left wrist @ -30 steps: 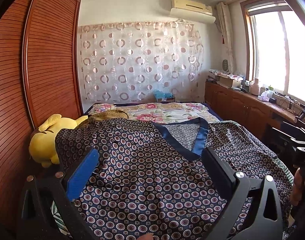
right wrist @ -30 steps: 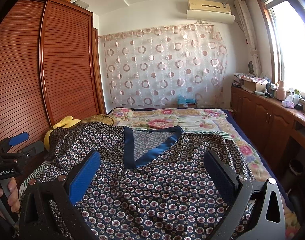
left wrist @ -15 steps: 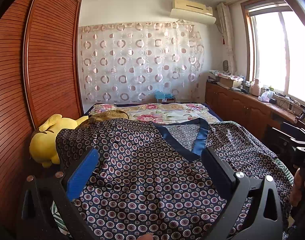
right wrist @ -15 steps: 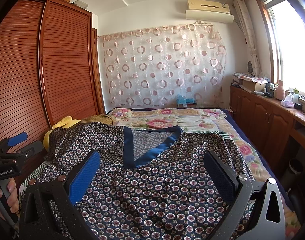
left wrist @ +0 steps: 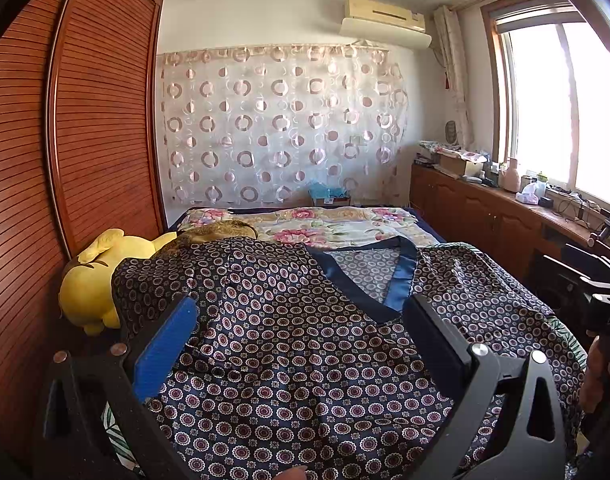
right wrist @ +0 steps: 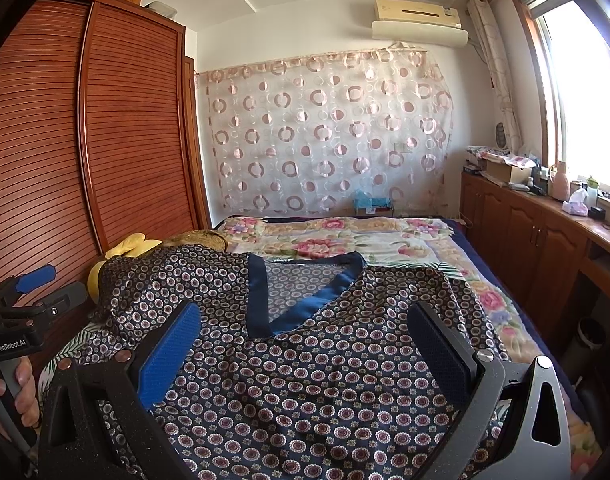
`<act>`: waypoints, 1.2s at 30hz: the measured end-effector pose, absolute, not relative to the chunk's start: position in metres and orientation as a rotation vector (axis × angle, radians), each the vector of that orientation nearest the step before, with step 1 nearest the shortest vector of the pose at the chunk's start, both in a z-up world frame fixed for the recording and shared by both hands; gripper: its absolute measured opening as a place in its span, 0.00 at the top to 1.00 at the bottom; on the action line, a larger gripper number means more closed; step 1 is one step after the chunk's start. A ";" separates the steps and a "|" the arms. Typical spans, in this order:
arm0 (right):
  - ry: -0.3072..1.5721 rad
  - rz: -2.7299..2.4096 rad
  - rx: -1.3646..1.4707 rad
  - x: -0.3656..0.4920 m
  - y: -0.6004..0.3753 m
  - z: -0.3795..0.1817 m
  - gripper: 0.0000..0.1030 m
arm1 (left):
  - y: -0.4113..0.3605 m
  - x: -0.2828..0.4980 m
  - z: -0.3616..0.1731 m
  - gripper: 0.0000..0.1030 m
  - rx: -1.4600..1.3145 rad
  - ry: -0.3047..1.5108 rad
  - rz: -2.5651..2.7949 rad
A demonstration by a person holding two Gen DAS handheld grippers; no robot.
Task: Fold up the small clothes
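Observation:
A dark navy top (left wrist: 305, 340) (right wrist: 317, 368) printed with small round flowers lies spread flat on the bed, its blue V-neck trim (left wrist: 401, 280) (right wrist: 301, 304) pointing toward me. My left gripper (left wrist: 301, 316) hovers open over the garment's left half, nothing between its blue pads. Over the right half my right gripper (right wrist: 309, 320) is also open and holds nothing. In the right wrist view the left gripper (right wrist: 21, 320) shows at the left edge with a hand on its handle.
A yellow plush toy (left wrist: 93, 280) lies at the bed's left beside a slatted wooden wardrobe (left wrist: 77, 140). A floral bedspread (right wrist: 345, 240) covers the far bed. Wooden cabinets (right wrist: 525, 240) with clutter run under the window at right.

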State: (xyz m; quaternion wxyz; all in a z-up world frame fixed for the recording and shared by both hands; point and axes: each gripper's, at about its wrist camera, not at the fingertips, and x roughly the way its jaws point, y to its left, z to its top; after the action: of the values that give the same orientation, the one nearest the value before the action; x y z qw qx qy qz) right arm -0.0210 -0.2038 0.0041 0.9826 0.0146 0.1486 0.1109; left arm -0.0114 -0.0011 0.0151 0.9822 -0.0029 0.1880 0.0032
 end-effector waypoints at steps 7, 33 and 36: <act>0.299 0.225 0.030 -0.021 -0.203 0.004 0.00 | -0.001 -0.013 0.017 0.00 -0.006 0.376 0.007; 0.436 0.275 0.000 0.021 -0.187 -0.020 0.00 | 0.034 -0.005 0.001 0.00 -0.031 0.434 0.065; 0.464 0.285 -0.013 0.031 -0.178 -0.021 0.00 | 0.045 -0.004 -0.003 0.00 -0.035 0.443 0.082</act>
State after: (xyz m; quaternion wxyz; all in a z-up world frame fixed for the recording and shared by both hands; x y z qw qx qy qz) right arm 0.0315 -0.1783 -0.0215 0.9632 -0.0062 0.2289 0.1407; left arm -0.0036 0.0452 -0.0027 0.9746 -0.0173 0.2198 0.0406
